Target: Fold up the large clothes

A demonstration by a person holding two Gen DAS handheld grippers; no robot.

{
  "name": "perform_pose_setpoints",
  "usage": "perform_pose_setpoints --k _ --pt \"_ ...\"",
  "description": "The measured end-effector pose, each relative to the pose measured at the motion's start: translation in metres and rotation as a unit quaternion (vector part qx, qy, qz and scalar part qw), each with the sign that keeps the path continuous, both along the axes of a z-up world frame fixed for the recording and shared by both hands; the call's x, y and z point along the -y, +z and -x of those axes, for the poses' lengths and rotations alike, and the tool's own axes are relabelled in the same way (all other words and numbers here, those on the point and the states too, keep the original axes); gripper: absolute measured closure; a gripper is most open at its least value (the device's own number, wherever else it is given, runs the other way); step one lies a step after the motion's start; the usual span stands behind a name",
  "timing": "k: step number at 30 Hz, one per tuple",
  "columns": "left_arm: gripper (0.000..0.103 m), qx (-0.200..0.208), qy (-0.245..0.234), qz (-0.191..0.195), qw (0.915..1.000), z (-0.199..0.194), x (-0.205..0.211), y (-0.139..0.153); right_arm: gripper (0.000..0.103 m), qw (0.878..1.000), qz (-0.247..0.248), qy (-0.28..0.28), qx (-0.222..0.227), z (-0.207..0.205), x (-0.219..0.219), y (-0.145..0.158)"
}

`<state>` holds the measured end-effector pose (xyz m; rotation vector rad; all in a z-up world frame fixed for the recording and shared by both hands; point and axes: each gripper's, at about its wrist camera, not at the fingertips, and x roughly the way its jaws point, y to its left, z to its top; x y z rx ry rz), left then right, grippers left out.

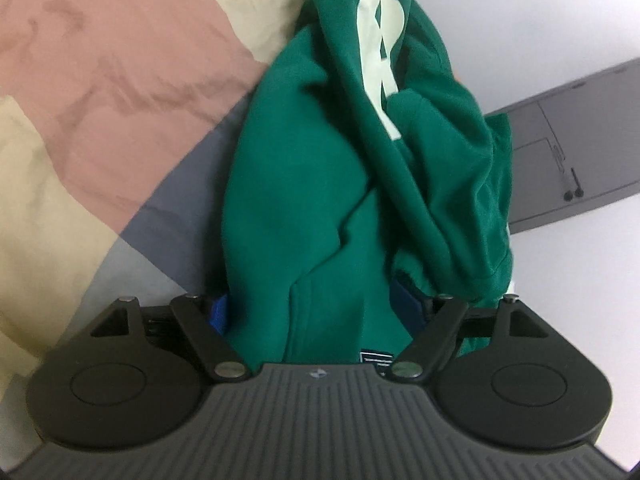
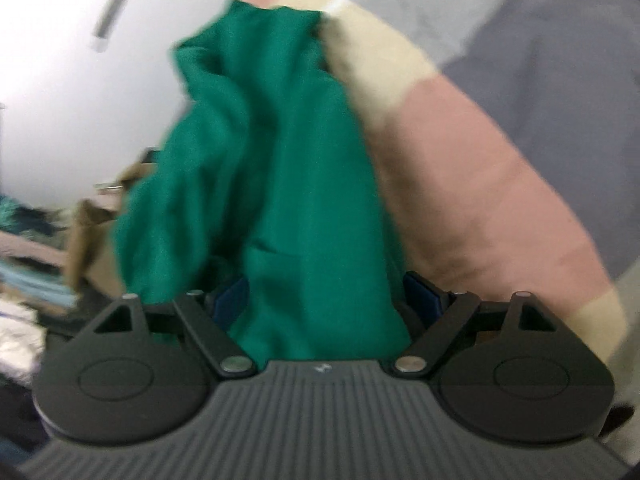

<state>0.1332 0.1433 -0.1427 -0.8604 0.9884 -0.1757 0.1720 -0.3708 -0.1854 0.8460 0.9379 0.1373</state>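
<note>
Close in, the left gripper and the right gripper are each standing wide with a thick bunch of the green sweatshirt filling the gap between the blue pads; whether they are pinching it I cannot tell. The garment is hanging bunched over the patchwork bedspread, so folding is looking barely begun: spreading flat and every fold are remaining. Farther off, a cardboard box with piled clothes is sitting past the bed's edge, and a grey cabinet is standing against the wall.
</note>
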Motion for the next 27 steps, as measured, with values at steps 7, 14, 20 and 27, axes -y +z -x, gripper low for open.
perform_pose_setpoints --k 7,14,20,27 --pt "0.023 0.021 -0.041 -0.015 0.9988 0.008 0.021 0.012 0.061 0.998 0.018 0.049 0.020 0.000 -0.028 0.003" --pt "0.089 0.017 -0.008 -0.040 0.9990 0.036 0.014 0.024 0.085 0.997 0.016 0.037 0.069 0.017 -0.029 0.028" --pt "0.094 0.096 0.030 0.033 0.9944 0.069 -0.005 0.078 0.088 0.992 -0.014 0.040 0.121 0.048 -0.011 0.060" --pt "0.094 0.139 0.028 0.093 0.9856 0.118 -0.026 0.121 0.088 0.982 -0.066 0.056 0.169 0.088 0.000 0.105"
